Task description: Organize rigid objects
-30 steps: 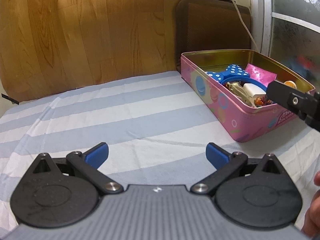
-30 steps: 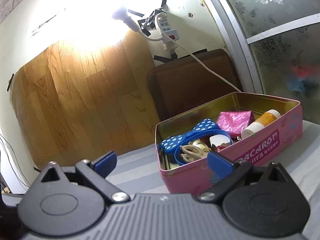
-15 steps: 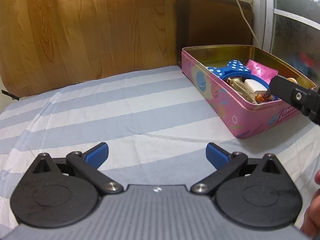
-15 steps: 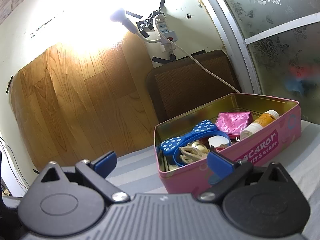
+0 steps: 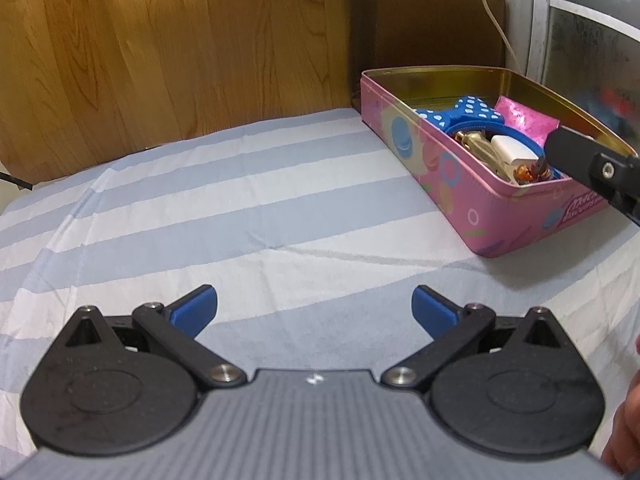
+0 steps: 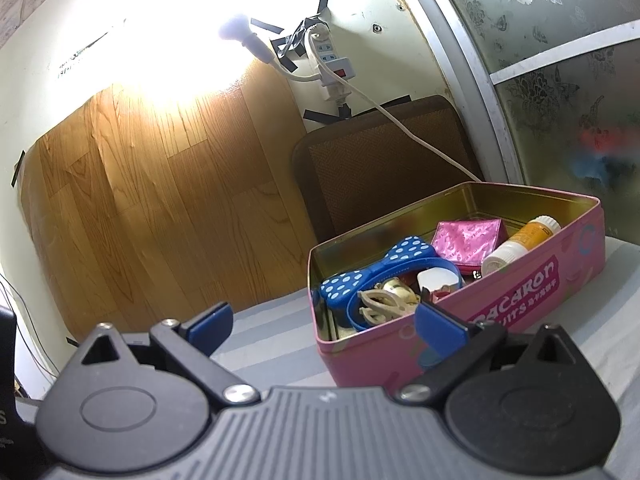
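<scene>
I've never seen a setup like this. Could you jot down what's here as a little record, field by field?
Surface: striped cloth
Container: pink tin, lid off, standing on the cloth
In the tin: blue polka-dot bow, pink pouch, small bottle, beige clip, other small bits
Left gripper: jaws open, empty, over bare cloth
Right gripper: jaws open, empty, near the tin
Backdrop: wood panel, wall lamp

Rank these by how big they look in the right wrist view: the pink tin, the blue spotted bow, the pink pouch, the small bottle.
1. pink tin
2. blue spotted bow
3. pink pouch, close to the bow, so unsure
4. small bottle
</scene>
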Demonstrator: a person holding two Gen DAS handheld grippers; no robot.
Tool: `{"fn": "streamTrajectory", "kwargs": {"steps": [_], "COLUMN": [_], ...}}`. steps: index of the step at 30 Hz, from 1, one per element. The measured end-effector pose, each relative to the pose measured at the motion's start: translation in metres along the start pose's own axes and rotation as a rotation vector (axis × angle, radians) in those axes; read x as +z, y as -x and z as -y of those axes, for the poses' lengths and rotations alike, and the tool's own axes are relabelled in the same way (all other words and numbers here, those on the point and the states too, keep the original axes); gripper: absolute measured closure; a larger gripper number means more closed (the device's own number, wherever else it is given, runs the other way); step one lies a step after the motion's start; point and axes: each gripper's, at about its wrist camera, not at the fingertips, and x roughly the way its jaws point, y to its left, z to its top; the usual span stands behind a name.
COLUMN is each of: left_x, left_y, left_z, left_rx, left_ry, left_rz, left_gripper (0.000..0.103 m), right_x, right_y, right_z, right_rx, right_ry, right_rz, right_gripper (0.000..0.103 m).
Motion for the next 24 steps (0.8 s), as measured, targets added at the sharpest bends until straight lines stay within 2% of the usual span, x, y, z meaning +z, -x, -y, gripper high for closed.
{"fn": "streamTrajectory", "kwargs": {"steps": [24], "left_x": [-0.003], "left_y": [-0.012], "left_z": [0.005], "left_rx": [-0.009], "left_ry": [-0.021], "left_rz": [-0.046], "left_gripper": [0.000], "right_x": [-0.003], "right_y": [-0.008], "right_z": [0.010], "right_rx": [-0.002], "right_ry": [-0.026], "right_rz": [-0.020], "right_gripper": [0.002]}}
